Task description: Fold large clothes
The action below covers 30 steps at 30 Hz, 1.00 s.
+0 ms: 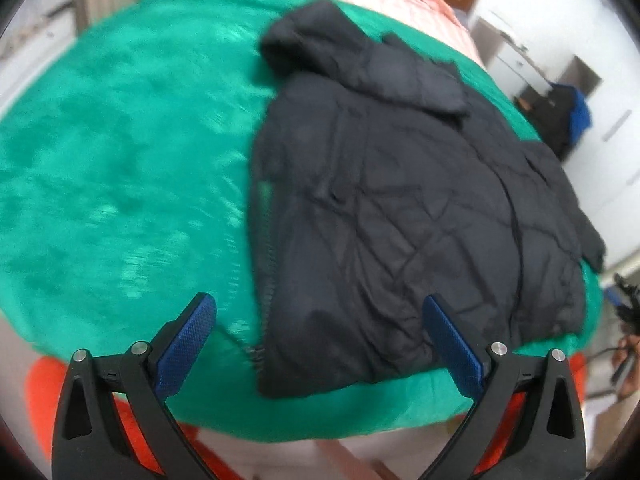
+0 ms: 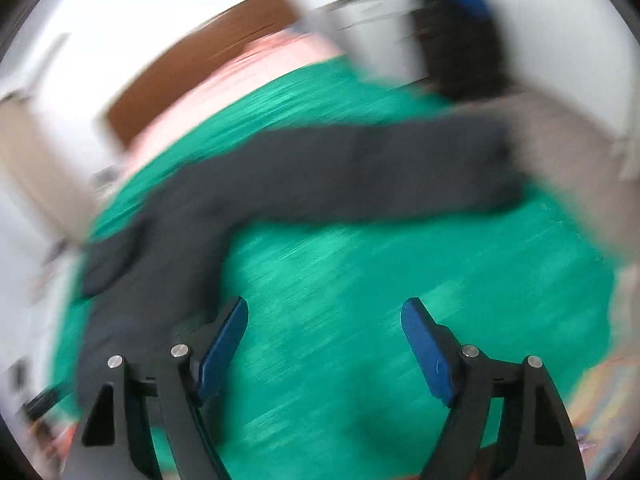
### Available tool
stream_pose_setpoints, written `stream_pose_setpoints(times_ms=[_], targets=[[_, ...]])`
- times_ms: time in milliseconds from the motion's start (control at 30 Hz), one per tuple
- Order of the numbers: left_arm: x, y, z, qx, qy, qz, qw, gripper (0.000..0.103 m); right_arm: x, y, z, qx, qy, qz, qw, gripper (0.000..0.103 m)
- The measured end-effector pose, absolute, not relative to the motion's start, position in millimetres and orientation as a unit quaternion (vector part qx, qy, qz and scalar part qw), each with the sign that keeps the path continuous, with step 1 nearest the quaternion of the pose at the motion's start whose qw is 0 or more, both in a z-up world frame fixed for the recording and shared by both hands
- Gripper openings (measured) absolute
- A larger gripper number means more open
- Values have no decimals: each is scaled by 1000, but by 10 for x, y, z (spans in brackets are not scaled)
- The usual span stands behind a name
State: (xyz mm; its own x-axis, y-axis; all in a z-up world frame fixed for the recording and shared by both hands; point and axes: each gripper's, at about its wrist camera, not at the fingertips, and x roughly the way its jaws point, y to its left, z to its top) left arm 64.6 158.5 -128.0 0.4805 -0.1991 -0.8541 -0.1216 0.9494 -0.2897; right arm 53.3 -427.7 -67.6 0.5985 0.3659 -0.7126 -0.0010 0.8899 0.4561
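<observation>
Left wrist view is showing, from its left edge inward, a broad stretch of green blanket point(image 1: 120, 168) lying bare, and everything else can be placed against the black padded jacket point(image 1: 400, 208) spread on it. The left gripper point(image 1: 320, 340) is hanging over the jacket's near hem with its blue pads standing wide apart and nothing between them; the left pad is sitting over blanket just beside the jacket's zipped edge, the right pad over the hem itself. Beyond the jacket's far end the hood is bunching up, and to the right of the jacket one sleeve is folding in along the shoulder.

Right wrist view is blurring heavily, yet the right gripper point(image 2: 324, 344) is clearly gaping wide too, empty, over green blanket on the near side of the jacket's outstretched sleeve point(image 2: 380, 172). The sleeve is running from the jacket body at the left out to a cuff at the right, near the blanket's edge.

Judging from this, the sleeve fold is the step in hand. To do it well, the right gripper should be closing on the cuff end, pinching both fabric layers, and carrying it across the body in a flat arc. The left gripper would be helping most by pinning the hem so the slippery shell is not sliding on the blanket.
</observation>
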Motion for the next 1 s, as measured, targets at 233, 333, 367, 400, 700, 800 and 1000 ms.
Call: stream_pose_setpoints(times_ms=[233, 333, 367, 400, 700, 800, 1000], targets=[[811, 1308, -1658, -53, 553, 8, 831, 103, 625, -3331, -1304, 180, 515, 177, 819, 81], [743, 1374, -1598, -72, 543, 24, 837, 103, 680, -3172, -1258, 147, 512, 177, 828, 75], [722, 1394, -1581, -77, 537, 26, 839, 103, 700, -3130, -1226, 132, 512, 170, 832, 71], [721, 1396, -1584, -79, 534, 21, 841, 103, 674, -3103, -1213, 125, 511, 163, 835, 61], [727, 1208, -1457, -42, 538, -2, 842, 27, 500, -3035, -992, 116, 483, 145, 856, 27], [592, 1243, -1311, -59, 536, -10, 842, 19, 432, -3102, -818, 105, 475, 151, 861, 25], [374, 1180, -1282, -40, 550, -37, 834, 19, 276, -3246, -861, 89, 494, 143, 853, 25]])
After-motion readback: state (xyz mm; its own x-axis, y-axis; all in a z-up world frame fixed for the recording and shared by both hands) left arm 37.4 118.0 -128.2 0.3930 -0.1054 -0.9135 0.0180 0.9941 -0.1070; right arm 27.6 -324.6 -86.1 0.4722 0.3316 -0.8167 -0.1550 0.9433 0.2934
